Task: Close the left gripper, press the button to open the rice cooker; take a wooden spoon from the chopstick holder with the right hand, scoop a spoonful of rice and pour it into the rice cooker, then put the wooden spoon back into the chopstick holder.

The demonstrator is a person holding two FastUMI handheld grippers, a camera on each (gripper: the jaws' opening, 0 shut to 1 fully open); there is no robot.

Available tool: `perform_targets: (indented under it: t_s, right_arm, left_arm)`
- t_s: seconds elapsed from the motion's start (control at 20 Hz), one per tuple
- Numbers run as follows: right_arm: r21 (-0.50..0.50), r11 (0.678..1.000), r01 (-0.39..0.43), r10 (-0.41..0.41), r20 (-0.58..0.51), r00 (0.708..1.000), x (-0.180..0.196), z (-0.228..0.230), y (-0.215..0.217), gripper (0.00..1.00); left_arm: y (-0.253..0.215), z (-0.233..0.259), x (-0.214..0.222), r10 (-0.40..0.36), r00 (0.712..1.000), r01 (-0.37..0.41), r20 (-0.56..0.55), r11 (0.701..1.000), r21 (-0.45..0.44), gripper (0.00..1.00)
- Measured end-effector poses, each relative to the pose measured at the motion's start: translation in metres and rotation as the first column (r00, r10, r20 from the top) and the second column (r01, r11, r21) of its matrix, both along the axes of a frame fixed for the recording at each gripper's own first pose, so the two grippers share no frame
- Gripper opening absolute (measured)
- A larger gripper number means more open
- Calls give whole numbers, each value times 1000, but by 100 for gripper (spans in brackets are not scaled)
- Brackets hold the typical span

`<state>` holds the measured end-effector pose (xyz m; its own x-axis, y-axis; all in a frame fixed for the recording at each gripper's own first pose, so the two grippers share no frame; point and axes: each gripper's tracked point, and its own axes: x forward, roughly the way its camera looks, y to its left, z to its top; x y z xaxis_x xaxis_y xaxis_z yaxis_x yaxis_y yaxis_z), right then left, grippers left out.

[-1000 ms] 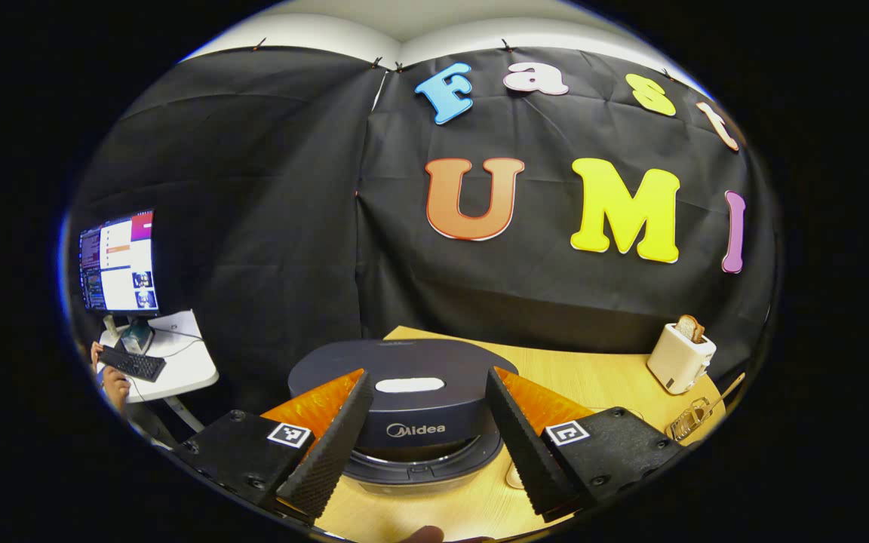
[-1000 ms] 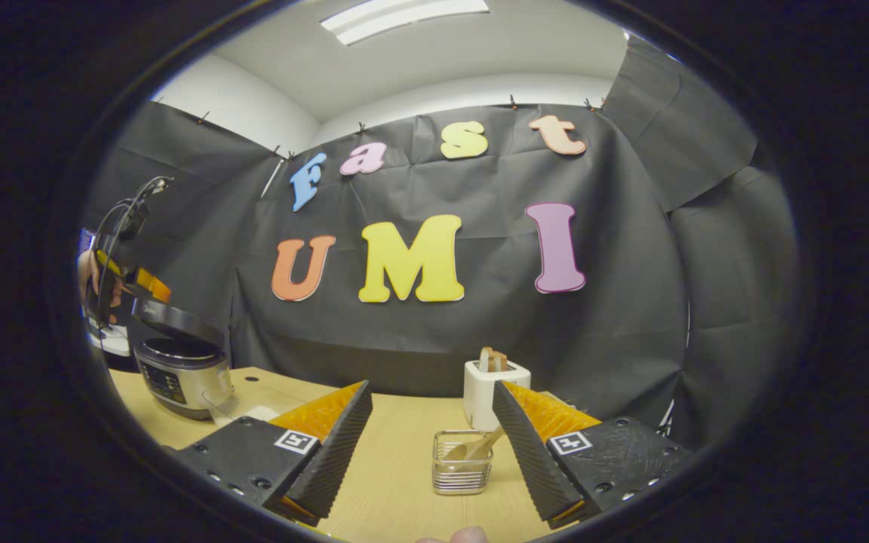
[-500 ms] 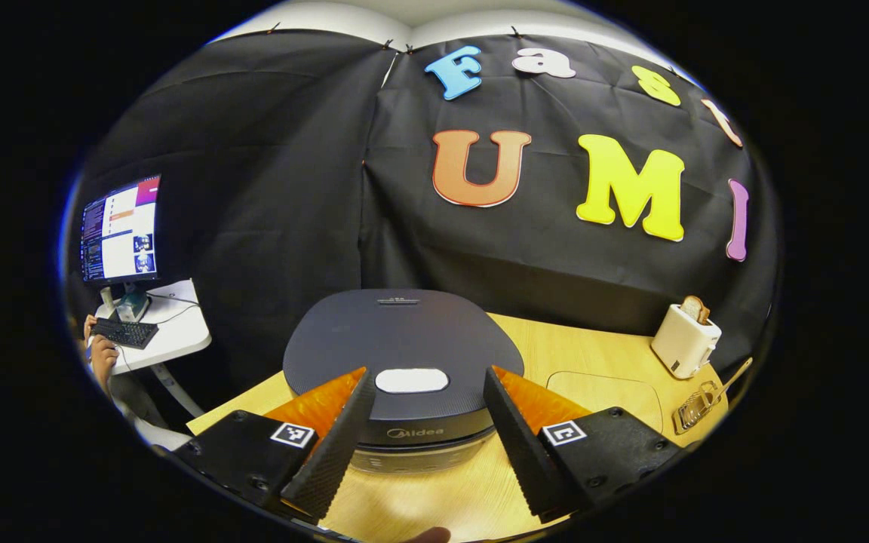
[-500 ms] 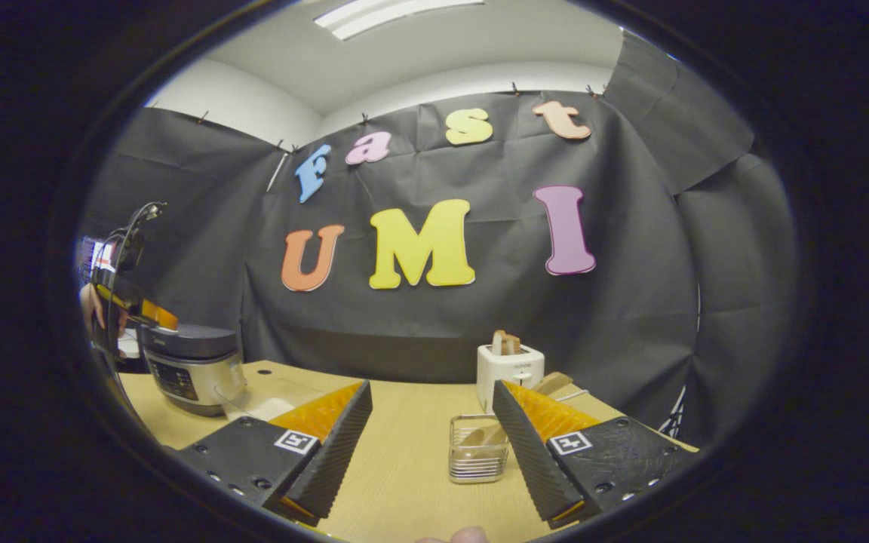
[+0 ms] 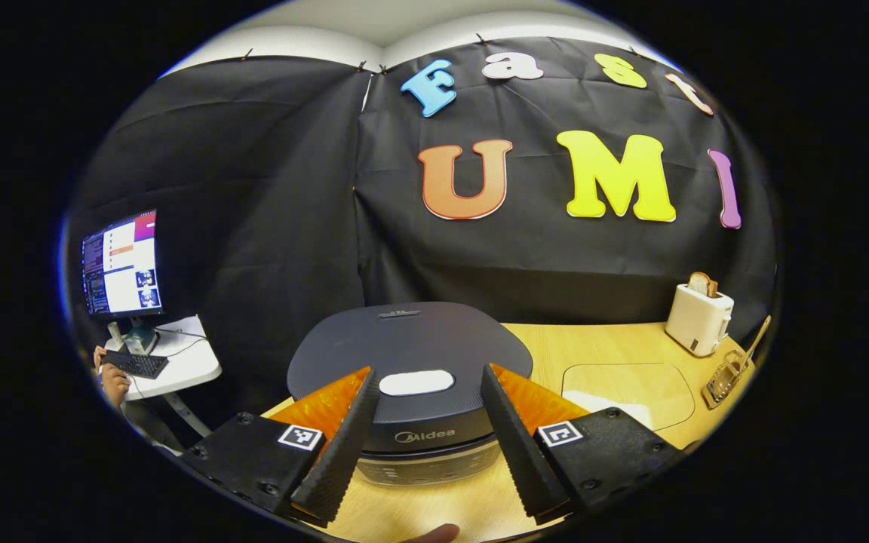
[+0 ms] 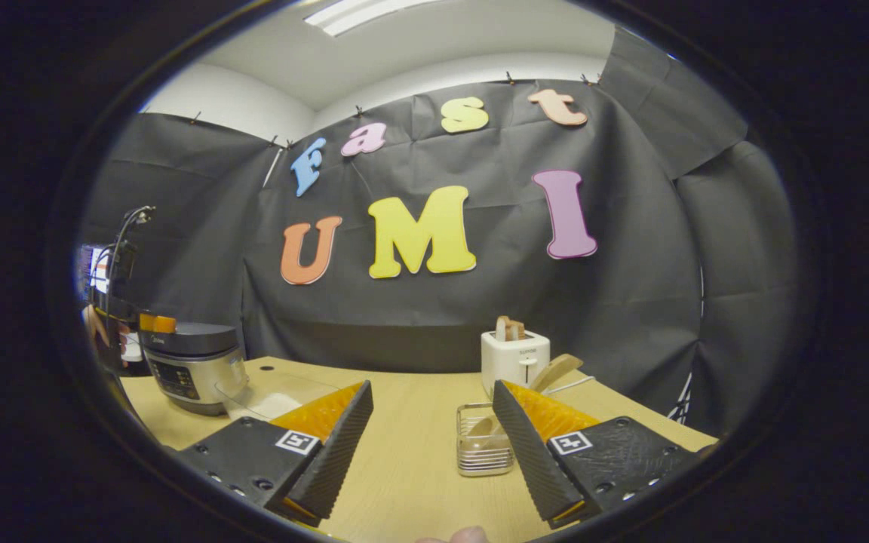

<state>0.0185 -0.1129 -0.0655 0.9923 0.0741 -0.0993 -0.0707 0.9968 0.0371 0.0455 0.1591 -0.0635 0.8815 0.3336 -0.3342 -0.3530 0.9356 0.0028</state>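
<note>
Left tongs (image 5: 423,437): spread wide, nothing between the fingers, poised just over the front of the rice cooker (image 5: 408,362).
Rice cooker: lid down, sitting at the left end of the bench (image 5: 600,351); in the left gripper view the pale oval button (image 5: 416,382) on the lid lies right between the two fingers, and I can't tell whether either finger touches the lid.
Right tongs (image 6: 434,445): also released, fingers well apart, hanging above bare bench (image 6: 412,452) and gripping nothing.
Chopstick holder (image 6: 483,449): a small wire basket on the bench, just inside the right tongs' right-hand finger, partly hidden behind it.
Wooden spoon (image 6: 551,371): leaning in the holder, its handle sticking up and out to the right, near the toaster (image 6: 514,362).
Toaster: white, with bread standing in its slot, back by the cloth wall, behind the holder.
Clear tray (image 5: 627,386): flat on the bench just beside the cooker, with a patch of white rice at its near end.
Off to the side: a lit monitor (image 5: 121,264) and keyboard (image 5: 135,364) on a small white table, a person's hand (image 5: 113,381) by the keyboard.
Cooker from the right gripper view: far left, with the other gripper and the hand that holds it above it.
</note>
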Motion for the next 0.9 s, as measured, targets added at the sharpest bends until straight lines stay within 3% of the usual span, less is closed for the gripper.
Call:
perform_targets:
  t_s: [0.3, 0.9]
  right_arm:
    - [20, 1000, -23, 24, -31, 999, 8, -14, 16, 95]
    - [-5, 1000, -25, 25, -45, 999, 8, -13, 24, 97]
  left_arm:
    - [-4, -10, -3, -22, 999, 21, -26, 999, -38, 88]
    - [-1, -6, -1, -31, 999, 32, -4, 999, 13, 87]
